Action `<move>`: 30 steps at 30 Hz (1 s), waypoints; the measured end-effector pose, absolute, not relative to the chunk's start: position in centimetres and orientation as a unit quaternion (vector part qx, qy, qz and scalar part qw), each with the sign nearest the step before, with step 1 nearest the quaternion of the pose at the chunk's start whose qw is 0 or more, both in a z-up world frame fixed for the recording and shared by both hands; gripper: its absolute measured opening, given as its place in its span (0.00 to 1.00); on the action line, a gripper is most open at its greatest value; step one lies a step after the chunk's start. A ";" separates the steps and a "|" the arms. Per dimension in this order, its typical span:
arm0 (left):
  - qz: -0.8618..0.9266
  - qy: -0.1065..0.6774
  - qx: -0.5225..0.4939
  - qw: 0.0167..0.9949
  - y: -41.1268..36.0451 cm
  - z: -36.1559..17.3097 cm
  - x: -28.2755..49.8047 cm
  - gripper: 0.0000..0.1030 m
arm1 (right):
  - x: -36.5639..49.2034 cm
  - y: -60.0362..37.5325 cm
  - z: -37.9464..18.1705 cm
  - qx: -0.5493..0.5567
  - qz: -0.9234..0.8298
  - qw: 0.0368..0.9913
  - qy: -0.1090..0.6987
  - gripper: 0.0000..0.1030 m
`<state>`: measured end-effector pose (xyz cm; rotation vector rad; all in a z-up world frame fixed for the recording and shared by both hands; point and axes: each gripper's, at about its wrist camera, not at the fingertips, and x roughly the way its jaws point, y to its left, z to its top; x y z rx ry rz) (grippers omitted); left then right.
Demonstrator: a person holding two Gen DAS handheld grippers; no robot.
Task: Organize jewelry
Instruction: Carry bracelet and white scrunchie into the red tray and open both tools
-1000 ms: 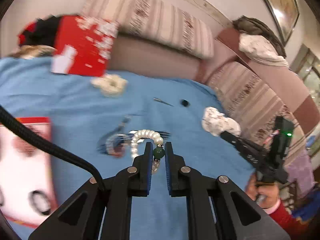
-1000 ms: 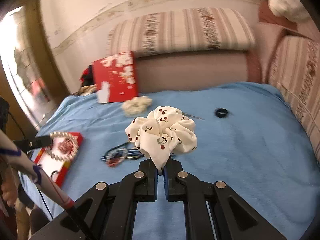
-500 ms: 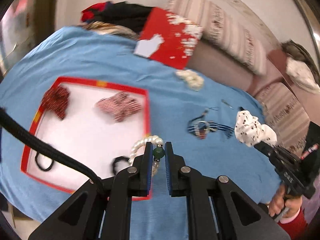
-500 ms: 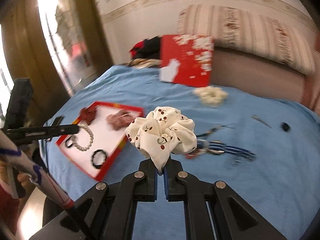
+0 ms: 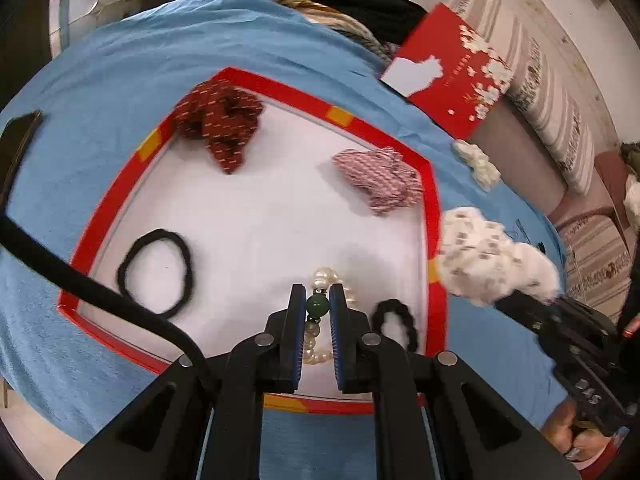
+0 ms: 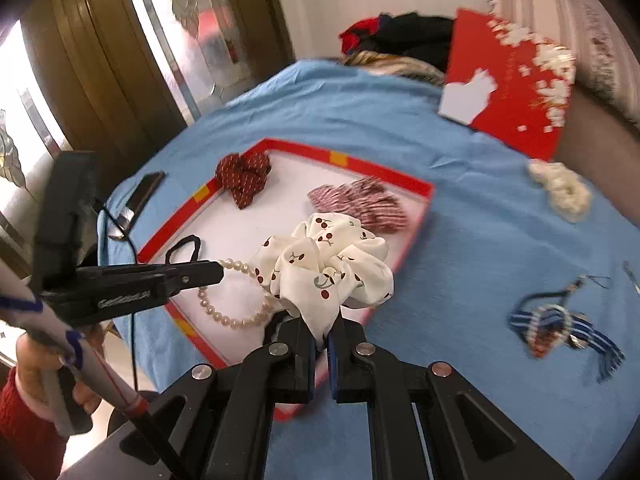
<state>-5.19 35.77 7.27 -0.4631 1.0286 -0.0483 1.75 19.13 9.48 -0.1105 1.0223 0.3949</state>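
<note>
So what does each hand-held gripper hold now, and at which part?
Left hand-held gripper: the pearl bracelet, clamped at its green bead. Right hand-held gripper: the cherry-print scrunchie, pinched at a fold of its lower edge.

A bed covered by a blue sheet (image 6: pixel 360 120) carries everything. On the sheet lies a shallow red-rimmed tray (image 5: pixel 434 208) with a white floor, toward the 9 o'clock side of the bed in the right wrist view. At about 1 o'clock a red gift box (image 6: pixel 516 92) with white blossoms leans against the upholstered back. Just below it, near 2 o'clock, lies a cream scrunchie (image 6: pixel 560 190). At 3 o'clock, well apart from the tray, sits a tangle of blue striped cord and beads (image 6: pixel 556 326). A dark phone (image 6: pixel 138 200) rests at the 9 o'clock edge, and a heap of dark and red clothes (image 6: pixel 400 34) lies at 12 o'clock.
</note>
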 end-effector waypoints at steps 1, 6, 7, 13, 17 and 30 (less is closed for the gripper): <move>-0.020 0.488 -0.220 0.845 36.1 7.2 -5.3 0.11 | 2.5 19.8 8.6 -0.054 0.190 0.848 0.493 0.05; -0.001 0.484 -0.191 0.854 36.6 7.4 -6.2 0.11 | 4.9 22.3 5.3 -0.055 0.193 0.830 0.520 0.05; 0.002 0.481 -0.187 0.856 36.6 7.7 -6.6 0.11 | 5.3 22.7 4.8 -0.056 0.193 0.827 0.524 0.05; 0.008 0.447 -0.201 0.872 37.3 10.1 -8.7 0.14 | 7.2 24.7 3.1 -0.056 0.194 0.821 0.535 0.05; 0.037 0.425 -0.205 0.881 37.5 11.4 -10.1 0.33 | 8.1 25.4 3.2 -0.052 0.197 0.822 0.532 0.11; 0.122 0.399 -0.198 0.887 35.7 13.8 -13.7 0.48 | 1.1 18.6 9.0 -0.050 0.173 0.857 0.483 0.47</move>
